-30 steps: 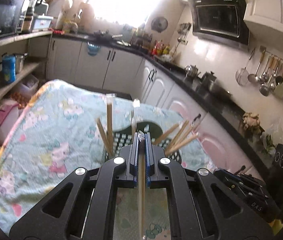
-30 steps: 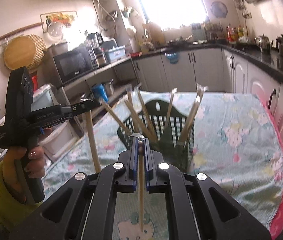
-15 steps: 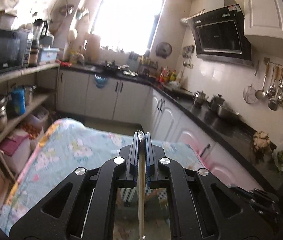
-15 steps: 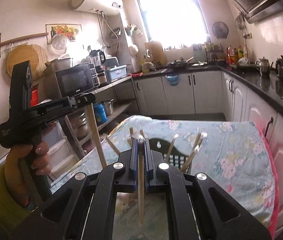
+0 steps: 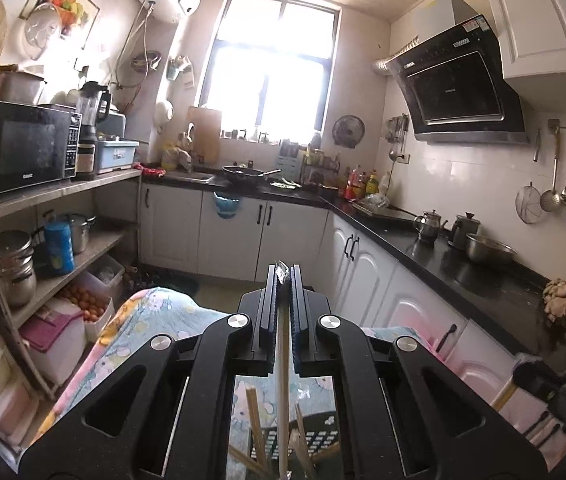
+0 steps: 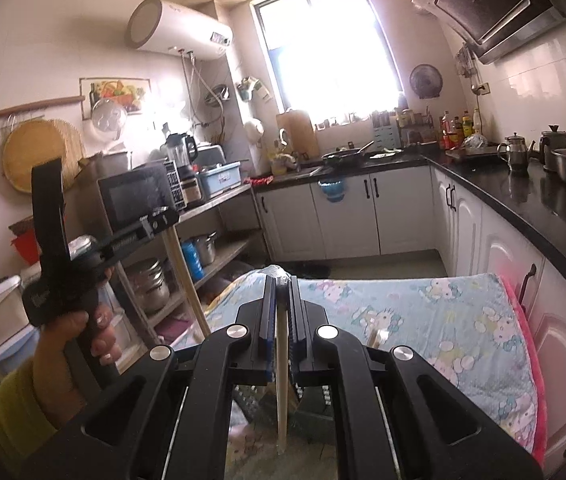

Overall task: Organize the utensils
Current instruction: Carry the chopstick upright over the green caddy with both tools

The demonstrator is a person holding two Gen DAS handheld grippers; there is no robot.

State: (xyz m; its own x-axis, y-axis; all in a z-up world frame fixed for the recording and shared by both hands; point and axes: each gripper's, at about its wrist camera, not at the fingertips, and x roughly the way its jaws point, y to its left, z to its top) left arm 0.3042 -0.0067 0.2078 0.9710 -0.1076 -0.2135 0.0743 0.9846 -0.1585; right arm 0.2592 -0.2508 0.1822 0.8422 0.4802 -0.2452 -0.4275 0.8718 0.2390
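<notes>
Your left gripper (image 5: 283,280) is clamped tight on a wooden chopstick (image 5: 282,392) that hangs down toward the dark slotted basket (image 5: 323,440) below, where other chopsticks (image 5: 257,420) lean. Your right gripper (image 6: 282,284) likewise pinches its own chopstick (image 6: 282,392) above that basket (image 6: 315,404) on the floral tablecloth (image 6: 443,320). Beyond stand the white cabinets (image 6: 363,216).

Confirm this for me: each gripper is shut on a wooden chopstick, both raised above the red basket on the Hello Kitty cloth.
One thing is wrong: the basket is dark green, not red, as the left wrist view shows. The rest holds: the left gripper is shut on a wooden chopstick, the right gripper on another chopstick, both above the basket on the Hello Kitty cloth.
</notes>
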